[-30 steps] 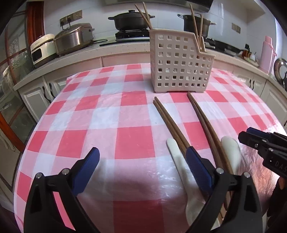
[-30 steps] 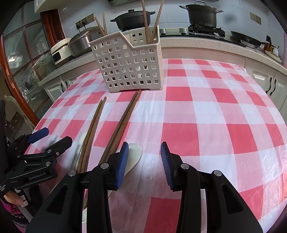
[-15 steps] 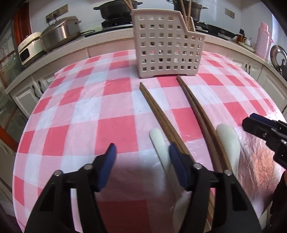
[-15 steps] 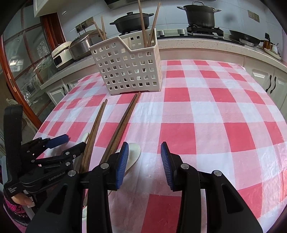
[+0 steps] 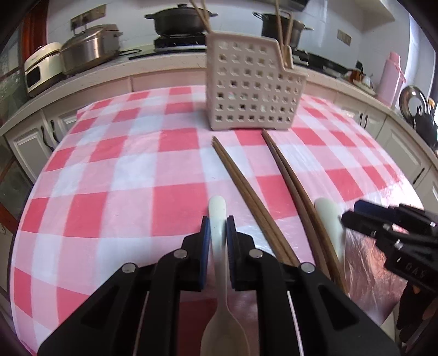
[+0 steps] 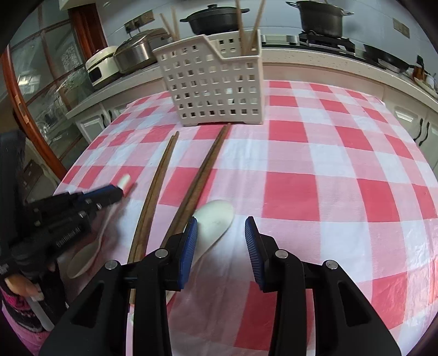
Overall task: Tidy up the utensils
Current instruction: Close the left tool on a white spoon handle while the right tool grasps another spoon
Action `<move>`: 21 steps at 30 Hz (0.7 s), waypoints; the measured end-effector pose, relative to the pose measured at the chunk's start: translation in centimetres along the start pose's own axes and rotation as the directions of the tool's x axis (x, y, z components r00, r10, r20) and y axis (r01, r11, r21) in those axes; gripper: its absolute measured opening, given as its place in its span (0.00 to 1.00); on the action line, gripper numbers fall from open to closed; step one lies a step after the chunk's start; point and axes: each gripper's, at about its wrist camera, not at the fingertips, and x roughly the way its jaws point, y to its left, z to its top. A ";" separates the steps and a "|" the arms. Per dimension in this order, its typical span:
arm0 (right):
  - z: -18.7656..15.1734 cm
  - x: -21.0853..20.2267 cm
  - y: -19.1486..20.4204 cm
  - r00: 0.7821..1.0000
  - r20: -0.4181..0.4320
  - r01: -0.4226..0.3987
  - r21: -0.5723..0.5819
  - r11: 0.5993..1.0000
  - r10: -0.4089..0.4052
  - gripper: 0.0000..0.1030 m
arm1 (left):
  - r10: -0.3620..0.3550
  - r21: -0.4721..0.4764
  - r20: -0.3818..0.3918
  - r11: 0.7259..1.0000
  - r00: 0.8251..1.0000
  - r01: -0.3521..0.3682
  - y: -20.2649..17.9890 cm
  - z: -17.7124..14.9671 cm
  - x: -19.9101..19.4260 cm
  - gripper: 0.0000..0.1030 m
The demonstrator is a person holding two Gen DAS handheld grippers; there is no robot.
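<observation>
My left gripper point(image 5: 218, 230) is shut on the handle of a white spoon point(image 5: 219, 216), its bowl pointing back toward me; the right wrist view shows it too point(image 6: 84, 254). A second white spoon point(image 6: 216, 219) lies just ahead of my right gripper point(image 6: 221, 235), which is open and empty above the cloth. Two pairs of long brown chopsticks point(image 5: 246, 191) point(image 5: 290, 175) lie between the spoons, pointing at a white perforated utensil basket point(image 5: 254, 90) that holds several upright chopsticks.
The table has a red and white checked cloth point(image 6: 328, 164). Behind it a counter holds a rice cooker point(image 5: 87, 52), pots on a stove point(image 5: 178, 22) and a pink flask point(image 5: 390, 79). Cabinets surround the table.
My left gripper moved right onto the left spoon's handle and closed on it. My right gripper stayed open and shifted slightly closer to the other spoon.
</observation>
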 end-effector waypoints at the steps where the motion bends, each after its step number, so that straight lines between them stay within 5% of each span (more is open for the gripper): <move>1: 0.0 0.1 0.2 1.000 -0.003 -0.005 -0.003 1.000 0.004 0.35 | 0.000 -0.003 0.007 1.000 1.000 0.000 0.3 0.1 -0.3 0.12; 7: -0.2 0.9 1.1 1.000 -0.025 -0.017 -0.005 1.000 0.017 0.35 | -0.005 -0.006 0.036 1.000 0.999 0.005 1.3 -0.2 -1.5 0.12; 16: 0.6 2.3 2.5 0.996 -0.053 0.072 -0.038 0.997 -0.074 0.35 | -0.035 -0.007 0.108 0.999 0.994 0.036 2.0 -0.5 -3.4 0.11; 21: 1.1 2.5 1.1 0.998 -0.060 -0.001 0.049 0.999 0.004 0.35 | -0.044 -0.007 0.128 0.999 0.991 0.046 2.1 -0.6 -3.9 0.11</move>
